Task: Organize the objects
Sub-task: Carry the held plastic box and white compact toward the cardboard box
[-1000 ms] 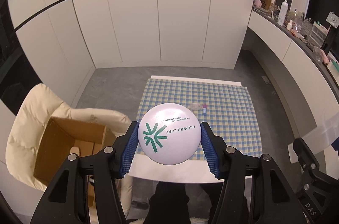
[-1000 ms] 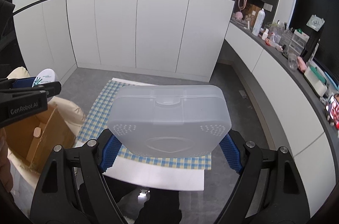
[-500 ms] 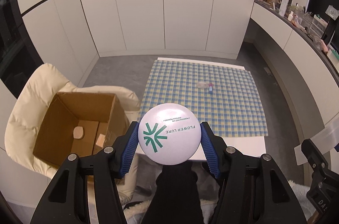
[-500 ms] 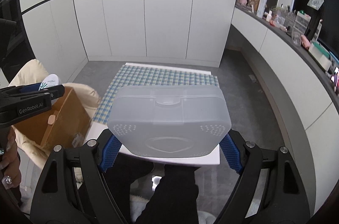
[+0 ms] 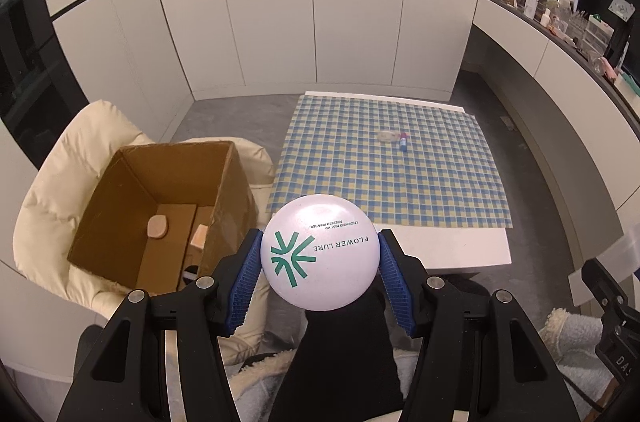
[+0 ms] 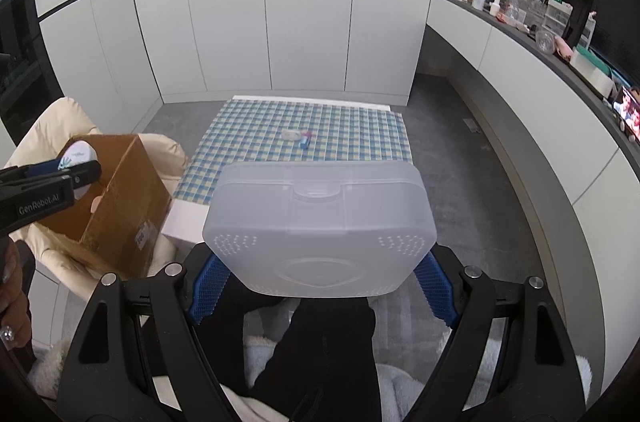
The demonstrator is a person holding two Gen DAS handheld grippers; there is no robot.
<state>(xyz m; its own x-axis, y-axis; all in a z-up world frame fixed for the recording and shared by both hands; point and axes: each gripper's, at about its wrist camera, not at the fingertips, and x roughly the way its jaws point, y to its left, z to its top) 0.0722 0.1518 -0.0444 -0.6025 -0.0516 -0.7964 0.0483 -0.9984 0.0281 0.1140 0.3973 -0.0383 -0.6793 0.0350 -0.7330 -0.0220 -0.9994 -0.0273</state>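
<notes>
Gripping "FLOWER LURE" compact [image 5: 320,256], left gripper [image 5: 319,276]

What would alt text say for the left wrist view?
A left claw grips a round white compact above an open cardboard box on a cream chair; beyond, a checked tablecloth holds two small items.

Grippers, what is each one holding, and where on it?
Left gripper clamps the round white compact by its side edges; right gripper grips the frosted plastic box by its sides.
</notes>
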